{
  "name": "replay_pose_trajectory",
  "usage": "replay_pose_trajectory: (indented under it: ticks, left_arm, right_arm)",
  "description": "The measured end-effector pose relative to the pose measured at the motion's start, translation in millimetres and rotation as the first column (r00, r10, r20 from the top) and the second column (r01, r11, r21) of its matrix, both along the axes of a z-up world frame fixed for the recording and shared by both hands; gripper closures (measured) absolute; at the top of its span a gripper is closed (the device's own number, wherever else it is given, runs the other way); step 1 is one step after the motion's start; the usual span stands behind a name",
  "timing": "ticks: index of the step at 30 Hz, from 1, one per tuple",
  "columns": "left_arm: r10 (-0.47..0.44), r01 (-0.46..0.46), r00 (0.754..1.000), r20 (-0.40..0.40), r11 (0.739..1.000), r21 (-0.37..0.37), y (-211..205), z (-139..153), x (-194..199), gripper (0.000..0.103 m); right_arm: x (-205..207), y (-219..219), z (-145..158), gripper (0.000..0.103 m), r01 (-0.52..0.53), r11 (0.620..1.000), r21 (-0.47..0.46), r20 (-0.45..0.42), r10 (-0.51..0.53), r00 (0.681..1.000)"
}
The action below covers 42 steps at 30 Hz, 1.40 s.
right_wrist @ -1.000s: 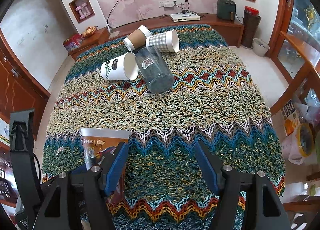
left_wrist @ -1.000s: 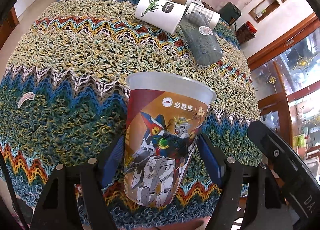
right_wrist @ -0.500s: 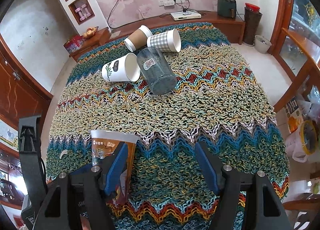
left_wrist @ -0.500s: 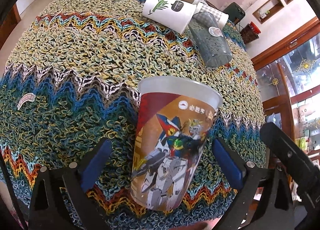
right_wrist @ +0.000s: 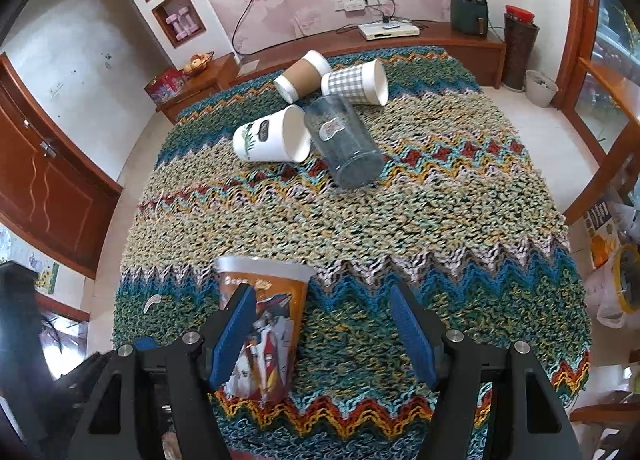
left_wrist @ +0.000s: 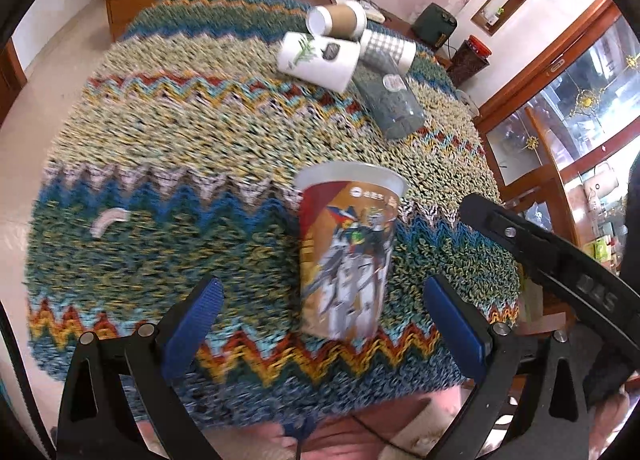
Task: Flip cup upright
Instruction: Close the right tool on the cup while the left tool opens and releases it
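A printed robot-picture cup [left_wrist: 348,252] stands upright near the front edge of the knitted cloth; it also shows in the right wrist view [right_wrist: 262,324]. My left gripper [left_wrist: 320,320] is open and empty, drawn back from the cup, jaws wide on both sides of it. My right gripper [right_wrist: 324,332] is open and empty, to the right of the cup, its left finger [right_wrist: 234,334] in front of the cup. Four cups lie on their sides at the far end: white leaf cup [right_wrist: 272,136], brown cup [right_wrist: 302,72], checked cup [right_wrist: 356,82], clear grey tumbler [right_wrist: 344,142].
The zigzag knitted cloth [right_wrist: 400,220] covers the whole table. Wooden cabinets [right_wrist: 48,180] stand to the left, a TV bench [right_wrist: 400,36] behind, glass doors and a chair to the right. The right gripper's body [left_wrist: 560,260] shows at the right of the left wrist view.
My left gripper has opened, let go of the robot-picture cup and pulled back; the cup stays standing upright. My right gripper has barely moved.
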<state>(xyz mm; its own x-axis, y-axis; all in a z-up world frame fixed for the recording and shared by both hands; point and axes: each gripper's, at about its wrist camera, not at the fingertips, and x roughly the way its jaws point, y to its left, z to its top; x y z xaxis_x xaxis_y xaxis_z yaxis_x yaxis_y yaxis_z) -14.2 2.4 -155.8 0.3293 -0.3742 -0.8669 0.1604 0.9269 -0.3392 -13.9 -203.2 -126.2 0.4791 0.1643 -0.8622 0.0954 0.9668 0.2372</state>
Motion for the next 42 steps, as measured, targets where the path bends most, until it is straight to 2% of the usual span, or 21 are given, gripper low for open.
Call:
replay_pose_trajectory:
  ticks: [6, 12, 14, 20, 26, 34, 39, 42]
  left_arm:
    - [0.041, -0.046, 0.994, 0.105, 0.998, 0.041, 26, 28, -11, 0.002]
    - [0.064, -0.085, 0.973, 0.22, 0.993, 0.087, 38, 54, -17, 0.002]
    - [0.062, -0.085, 0.97, 0.236, 0.993, 0.086, 39, 57, -16, 0.002]
    - [0.048, -0.064, 0.969, 0.241, 0.996, 0.062, 42, 58, -20, 0.003]
    - [0.034, -0.054, 0.965, 0.26, 0.996, 0.069, 42, 58, -19, 0.002]
    - [0.041, -0.055, 0.97, 0.241, 0.997, 0.054, 48, 50, -7, 0.002]
    - [0.05, -0.064, 0.97, 0.238, 0.997, 0.053, 52, 47, -1, 0.003]
    - [0.056, -0.068, 0.971, 0.232, 0.997, 0.047, 54, 44, 3, 0.002]
  right_arm:
    - [-1, 17, -3, 0.033, -0.035, 0.999, 0.005, -0.017, 0.035, 0.999]
    - [-3, 33, -7, 0.033, -0.06, 0.998, 0.002, -0.033, 0.06, 0.998]
    - [-3, 38, -10, 0.033, -0.068, 0.998, 0.001, -0.041, 0.068, 0.997]
    - [0, 50, -25, 0.033, -0.084, 0.996, 0.002, -0.088, 0.083, 0.993]
    - [9, 55, -43, 0.033, -0.089, 0.996, 0.011, -0.162, 0.09, 0.983]
    - [25, 67, -62, 0.033, -0.112, 0.992, 0.053, -0.258, 0.122, 0.958]
    - [33, 73, -67, 0.032, -0.133, 0.989, 0.061, -0.288, 0.145, 0.947]
    - [38, 71, -71, 0.032, -0.126, 0.987, 0.098, -0.306, 0.151, 0.94]
